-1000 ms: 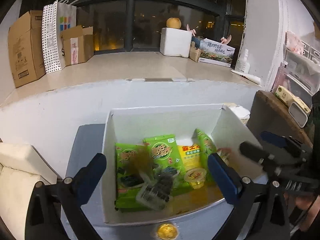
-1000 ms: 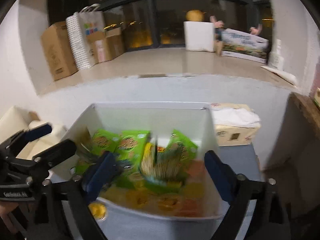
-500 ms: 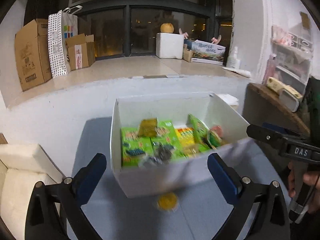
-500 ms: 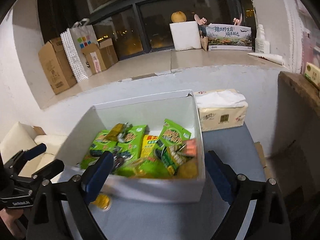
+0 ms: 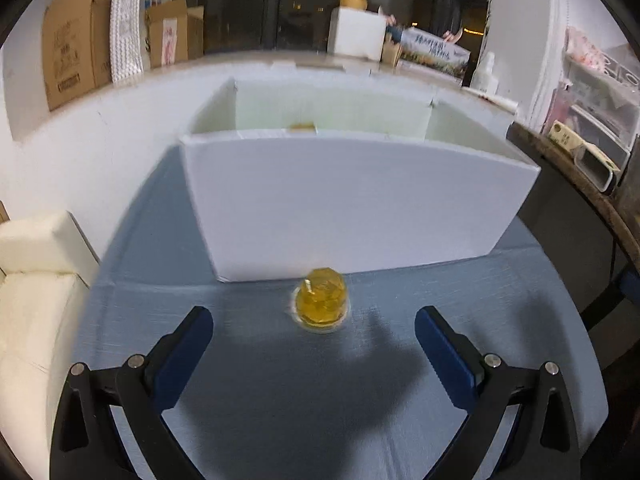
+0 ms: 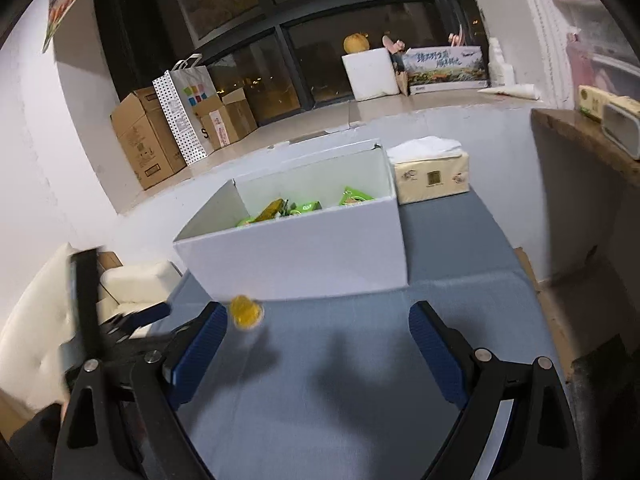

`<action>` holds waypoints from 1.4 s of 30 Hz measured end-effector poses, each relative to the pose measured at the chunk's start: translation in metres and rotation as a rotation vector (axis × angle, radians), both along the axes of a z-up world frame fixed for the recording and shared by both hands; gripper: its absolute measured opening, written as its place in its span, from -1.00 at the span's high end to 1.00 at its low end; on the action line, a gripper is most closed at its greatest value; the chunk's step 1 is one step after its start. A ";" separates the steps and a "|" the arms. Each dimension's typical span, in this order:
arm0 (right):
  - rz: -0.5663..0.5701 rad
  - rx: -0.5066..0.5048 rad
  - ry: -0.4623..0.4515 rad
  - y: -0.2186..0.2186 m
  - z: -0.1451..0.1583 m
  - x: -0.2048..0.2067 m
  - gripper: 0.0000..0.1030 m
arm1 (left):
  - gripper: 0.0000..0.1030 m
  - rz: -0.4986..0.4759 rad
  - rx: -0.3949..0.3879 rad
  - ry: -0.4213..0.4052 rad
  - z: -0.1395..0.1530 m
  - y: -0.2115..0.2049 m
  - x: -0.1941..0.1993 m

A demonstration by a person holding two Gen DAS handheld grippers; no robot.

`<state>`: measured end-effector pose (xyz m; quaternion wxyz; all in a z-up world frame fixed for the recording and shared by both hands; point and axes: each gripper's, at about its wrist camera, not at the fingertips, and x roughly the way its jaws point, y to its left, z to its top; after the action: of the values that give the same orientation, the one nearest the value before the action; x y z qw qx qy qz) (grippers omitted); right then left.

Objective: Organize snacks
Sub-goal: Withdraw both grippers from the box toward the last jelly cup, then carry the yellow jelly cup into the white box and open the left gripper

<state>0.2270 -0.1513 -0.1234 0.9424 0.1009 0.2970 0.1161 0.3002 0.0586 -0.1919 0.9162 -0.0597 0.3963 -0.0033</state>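
One yellow jelly cup (image 5: 320,306) sits alone on the blue-grey tablecloth (image 5: 280,400), just in front of the near wall of one white box (image 5: 352,204) and apart from it. The left gripper (image 5: 314,338) hovers low over the cloth with its two blue-padded fingers (image 5: 182,354) spread wide, empty, the cup lying just ahead of the gap between them. In the right wrist view the right gripper (image 6: 316,344) is also spread wide and holds nothing; the jelly cup (image 6: 245,312) lies just beyond its left fingertip, and the left gripper shows as a dark blur at the lower left edge.

Inside the white box (image 6: 300,252) several green snack packets (image 6: 304,206) poke above the rim; their exact number cannot be told. One pack of paper tissues (image 6: 430,174) stands just beside the box's far right corner.

To the left of the table is a cream cushioned seat (image 5: 36,280). Behind it all runs a white ledge (image 6: 320,120) under dark windows, carrying, from left, three brown cardboard boxes (image 6: 144,140) with one dotted paper bag (image 6: 182,112) among them, then one white foam cube (image 6: 370,72) topped by a round orange fruit (image 6: 356,43), and one long printed carton (image 6: 446,67). A wooden shelf (image 6: 580,136) is at far right.
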 end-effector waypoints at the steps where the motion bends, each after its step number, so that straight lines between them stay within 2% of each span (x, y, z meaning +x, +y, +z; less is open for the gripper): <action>1: 0.000 0.001 0.000 -0.001 -0.001 -0.005 -0.85 | -1.00 0.005 0.002 0.004 -0.004 -0.002 0.005; 4: -0.014 -0.005 -0.001 -0.008 -0.004 -0.021 -0.85 | -1.00 0.005 0.017 0.024 -0.016 -0.008 0.019; 6: -0.027 -0.012 -0.002 -0.013 -0.006 -0.029 -0.85 | -0.89 0.028 0.023 0.037 -0.023 -0.009 0.026; 7: -0.033 -0.013 0.000 -0.016 -0.007 -0.031 -0.85 | -0.63 0.034 0.021 0.042 -0.025 -0.010 0.027; 8: -0.044 -0.008 0.002 -0.019 -0.008 -0.033 -0.85 | -0.21 0.038 0.022 0.053 -0.027 -0.010 0.030; 10: -0.055 0.005 0.012 -0.025 -0.011 -0.033 -0.85 | 0.22 0.039 0.020 0.082 -0.033 -0.011 0.035; 17: -0.082 0.028 0.027 -0.033 -0.016 -0.033 -0.85 | 0.24 0.008 0.014 0.058 -0.031 -0.013 0.029; 18: -0.079 0.025 0.028 -0.032 -0.016 -0.033 -0.85 | 0.30 0.001 0.008 0.050 -0.029 -0.014 0.026; 24: -0.063 0.001 0.017 -0.025 -0.016 -0.032 -0.85 | 0.29 -0.037 0.012 0.002 -0.010 -0.015 0.004; 34: -0.018 -0.039 -0.001 -0.010 -0.003 -0.008 -0.85 | 0.29 -0.056 -0.030 -0.176 0.069 0.006 -0.044; 38: -0.001 -0.027 -0.012 -0.003 0.001 -0.003 -0.85 | 0.29 -0.042 -0.018 -0.225 0.103 0.016 -0.033; 42: 0.021 -0.034 -0.009 0.004 0.000 -0.002 -0.85 | 0.29 -0.035 -0.006 -0.223 0.119 0.021 0.000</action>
<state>0.2253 -0.1469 -0.1231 0.9441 0.0812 0.2958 0.1212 0.2998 0.0791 -0.0725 0.9542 -0.0545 0.2930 -0.0272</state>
